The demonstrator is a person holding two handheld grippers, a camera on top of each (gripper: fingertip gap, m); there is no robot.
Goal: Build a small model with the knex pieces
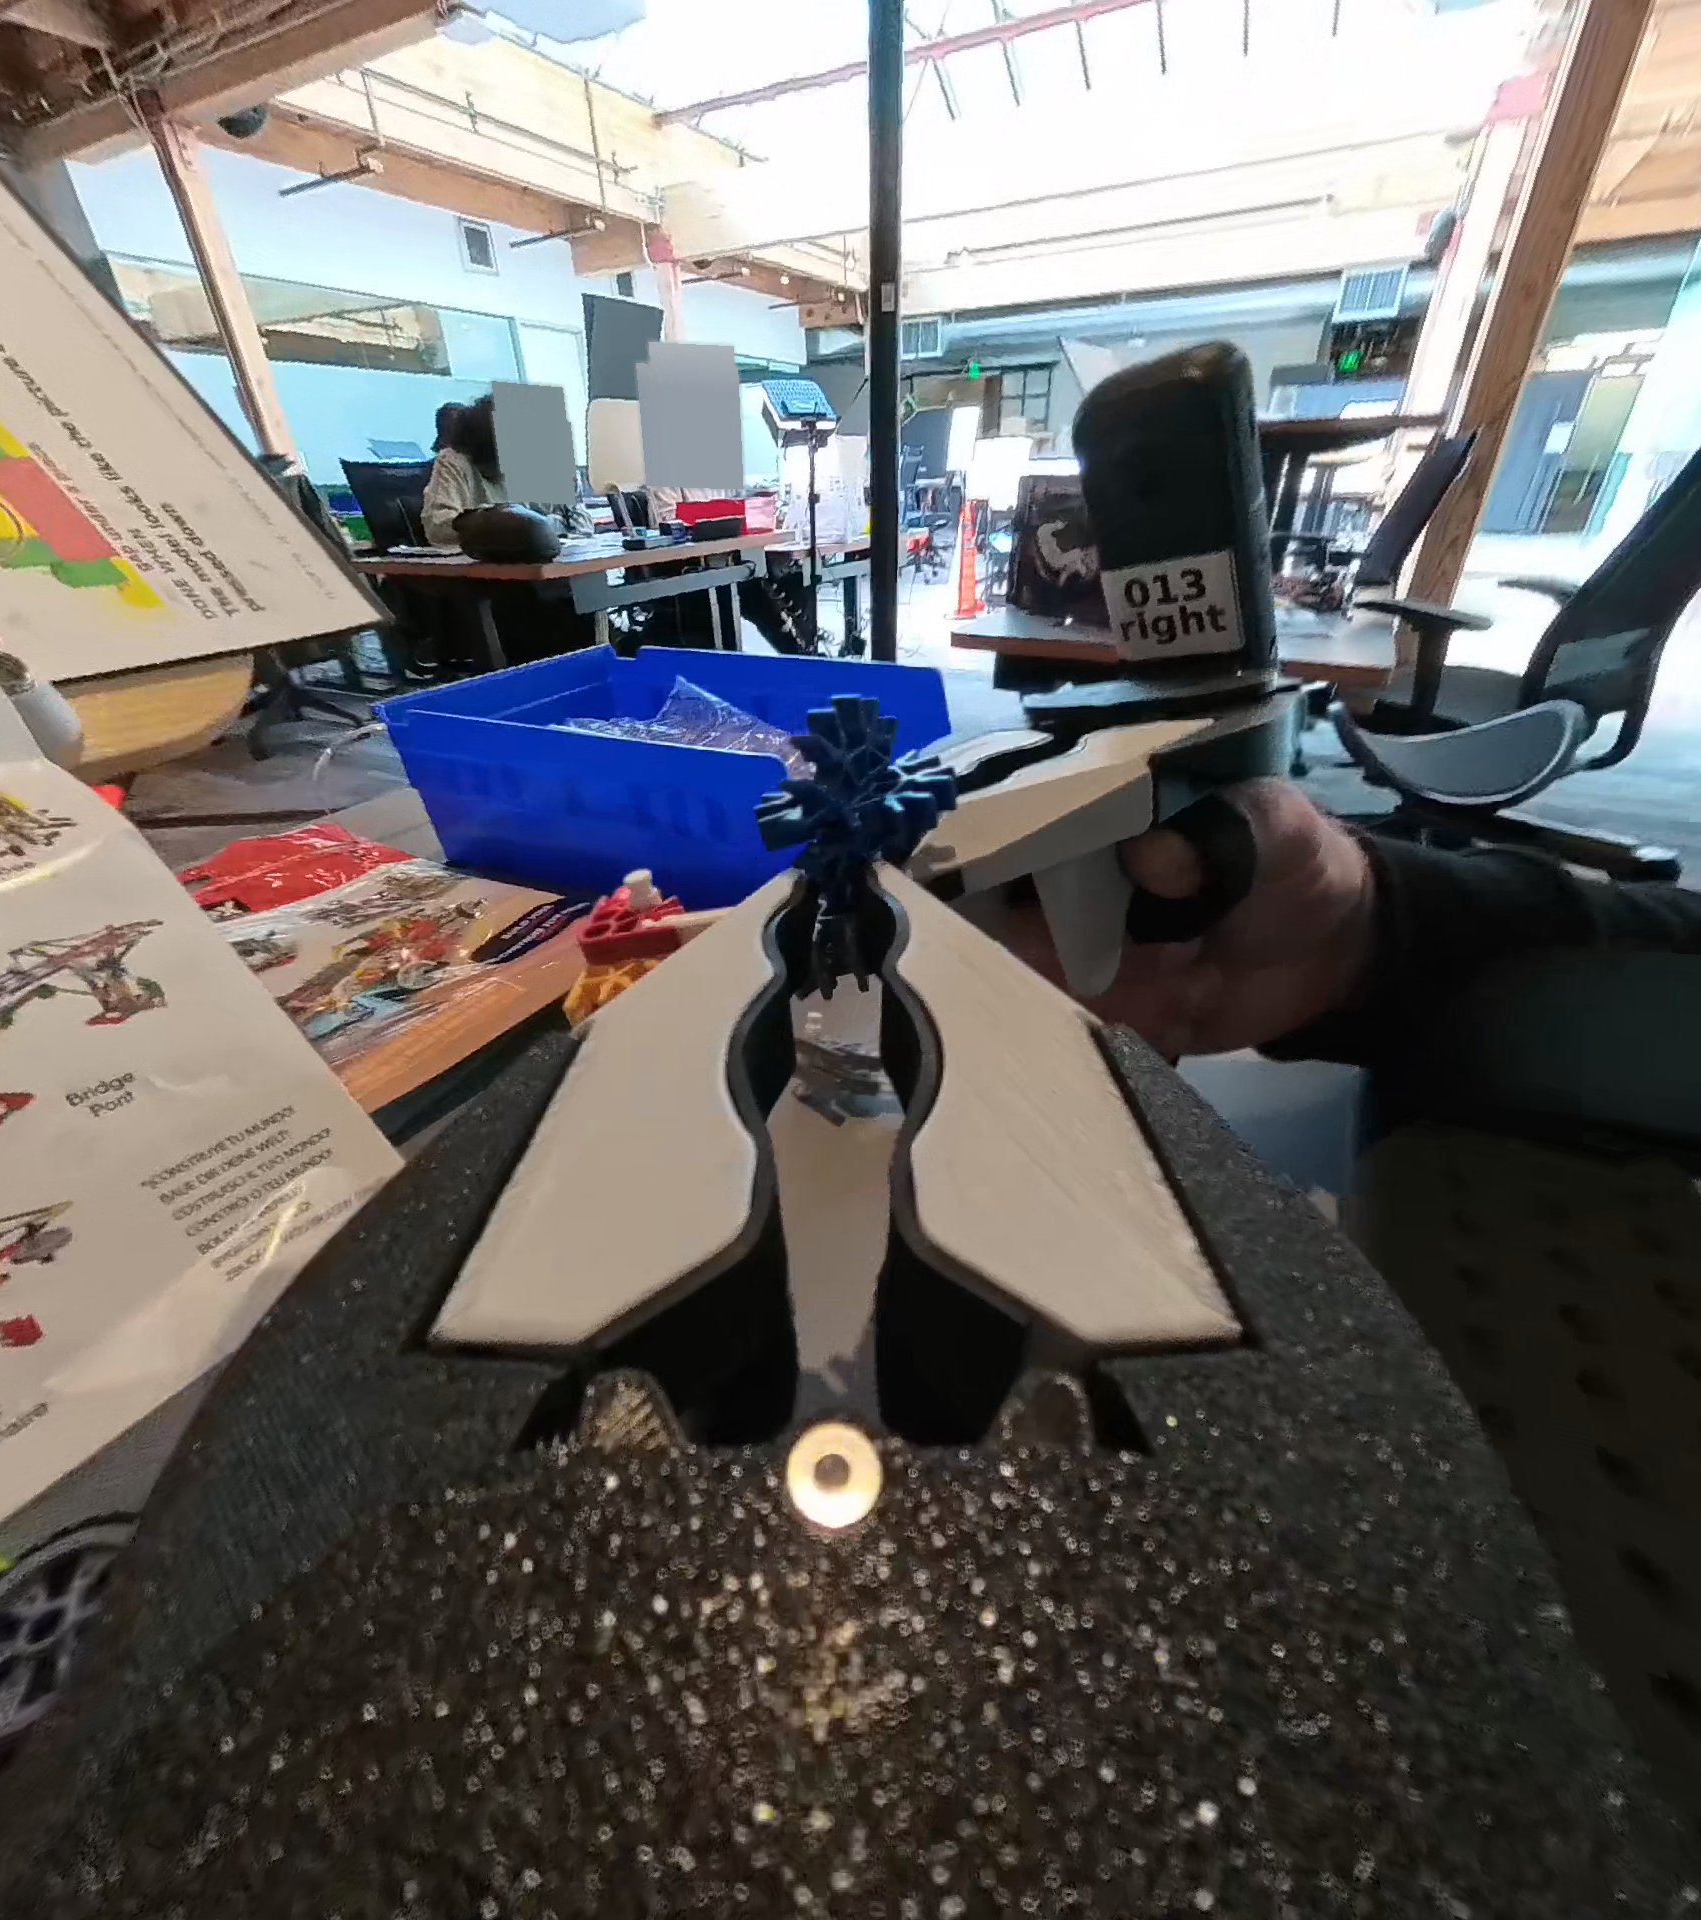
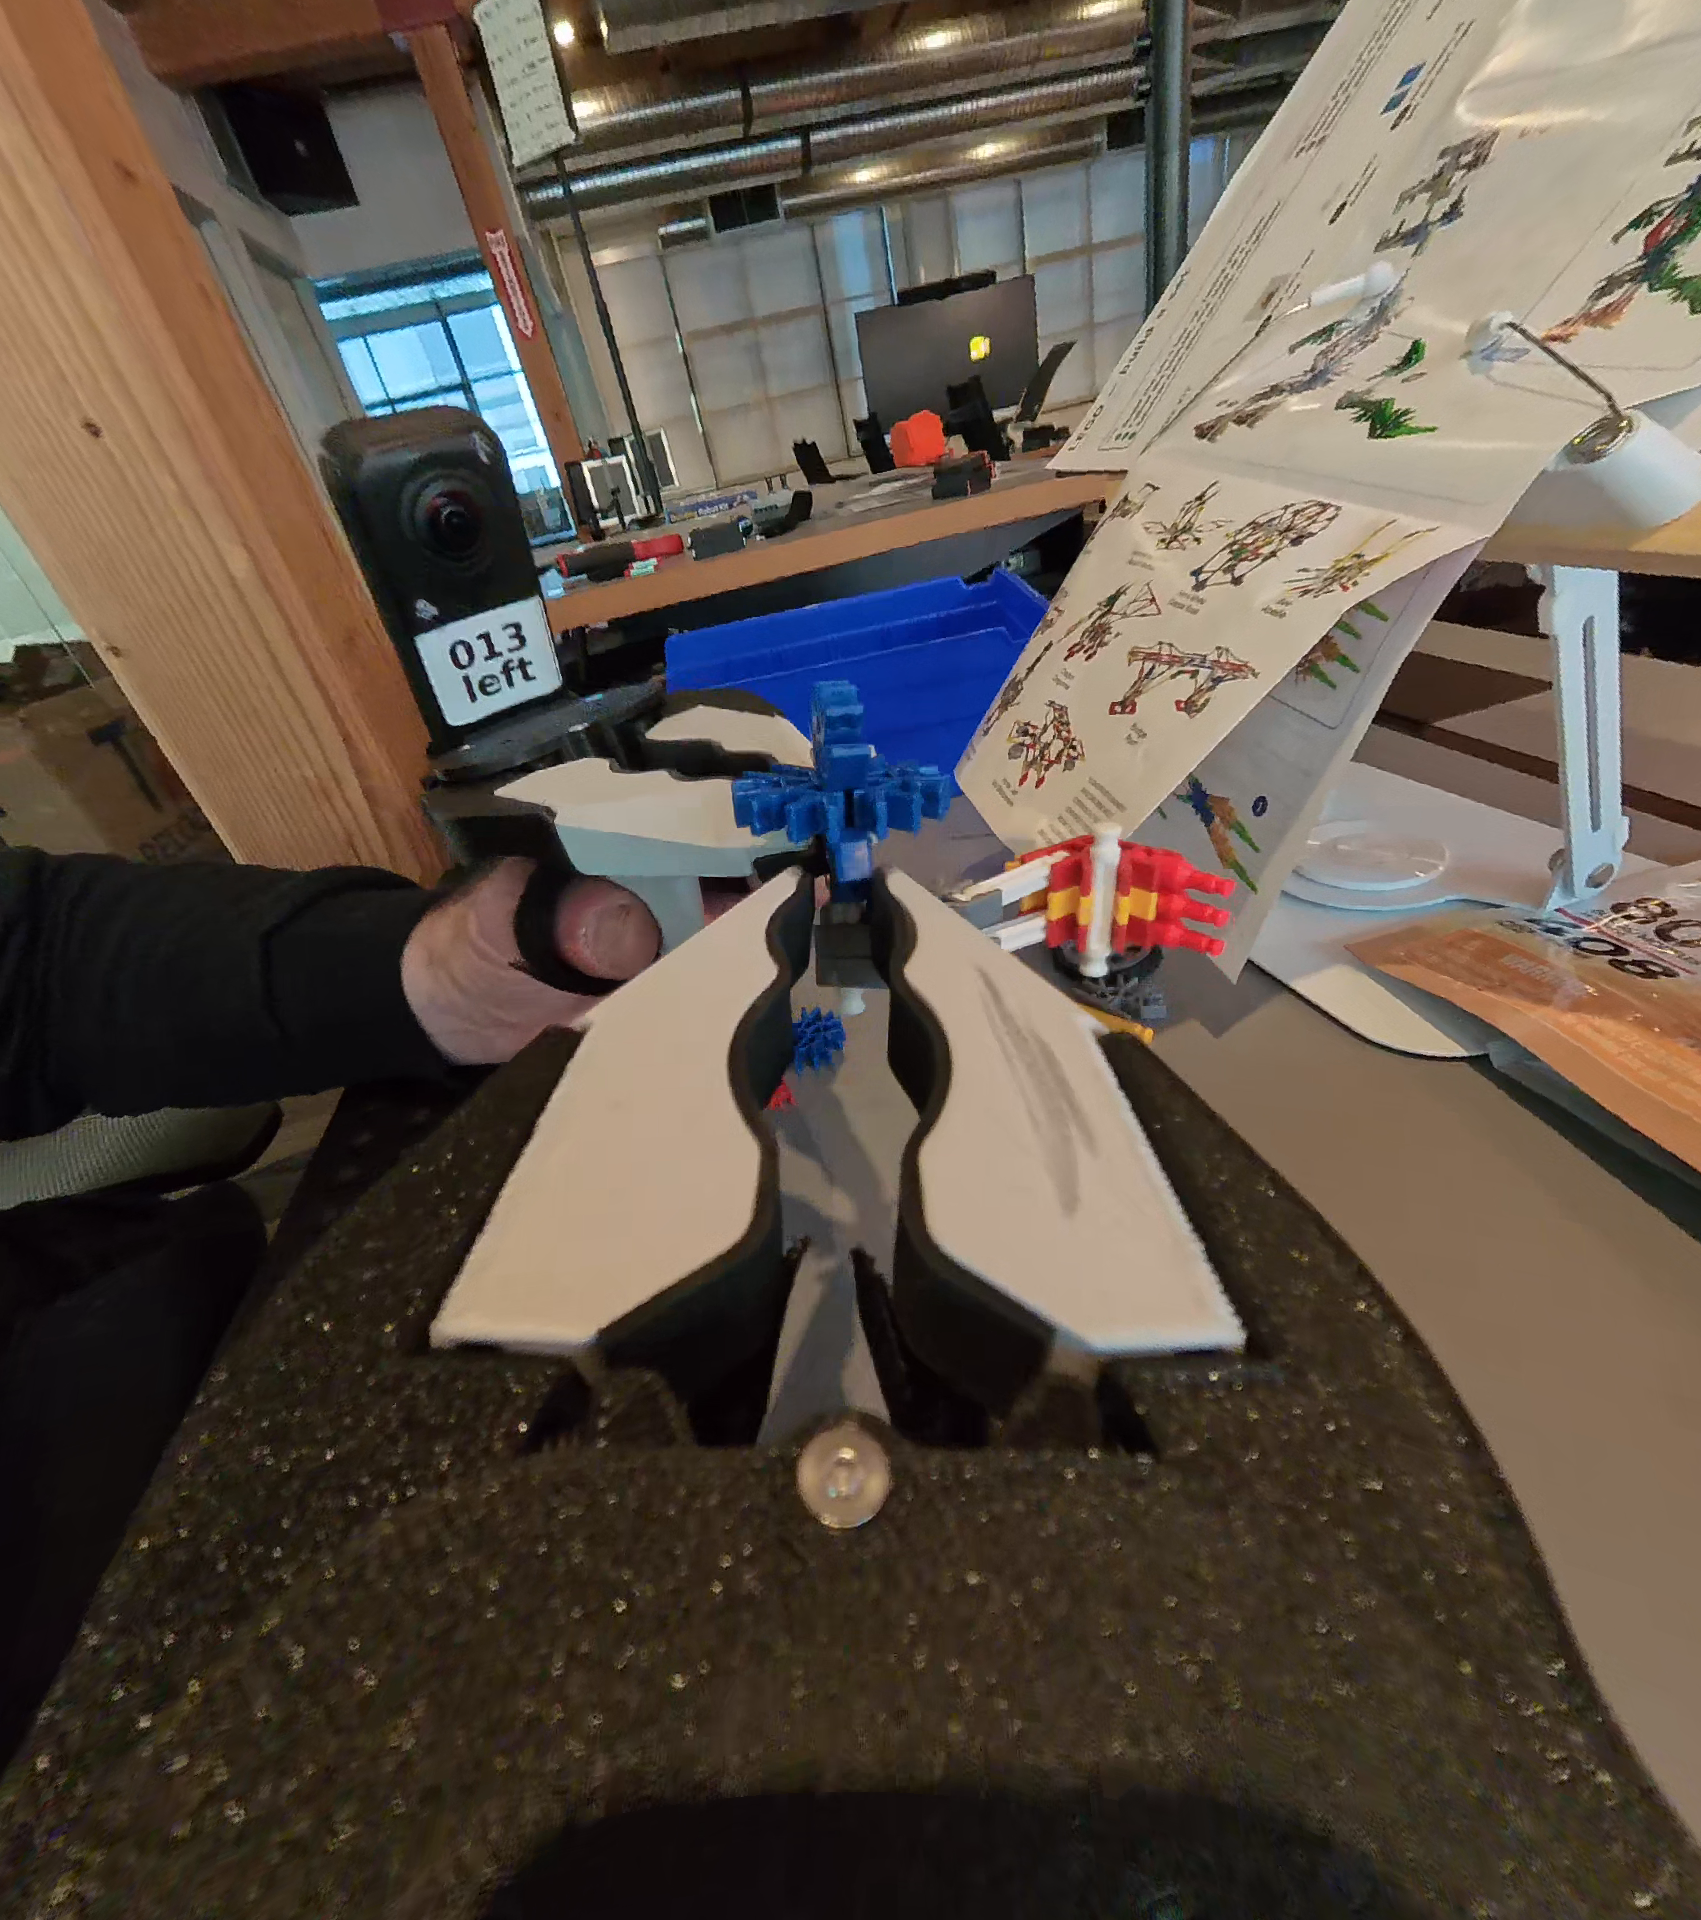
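A blue connector assembly (image 1: 856,790) made of snowflake-shaped pieces is held in the air between both grippers. My left gripper (image 1: 838,883) is shut on its lower stem from below. My right gripper (image 1: 921,821) comes in from the right, held by a hand, and is shut on the same assembly. In the right wrist view the right gripper (image 2: 841,883) pinches the lower part of the blue assembly (image 2: 841,800), and the left gripper (image 2: 781,790) grips it from the left. The clamped part is hidden by the fingers.
A blue bin (image 1: 617,790) with plastic bags stands behind. A red, yellow and white model (image 2: 1126,904) sits on the table beside hanging instruction sheets (image 2: 1241,623) and a white stand (image 2: 1584,727). A loose blue connector (image 2: 815,1039) lies below. A wheel (image 1: 4,1652) sits at the left. The grippers are tip to tip, or close to it. From either gripper's tips it is about 25 cm to the wheel (image 1: 4,1652).
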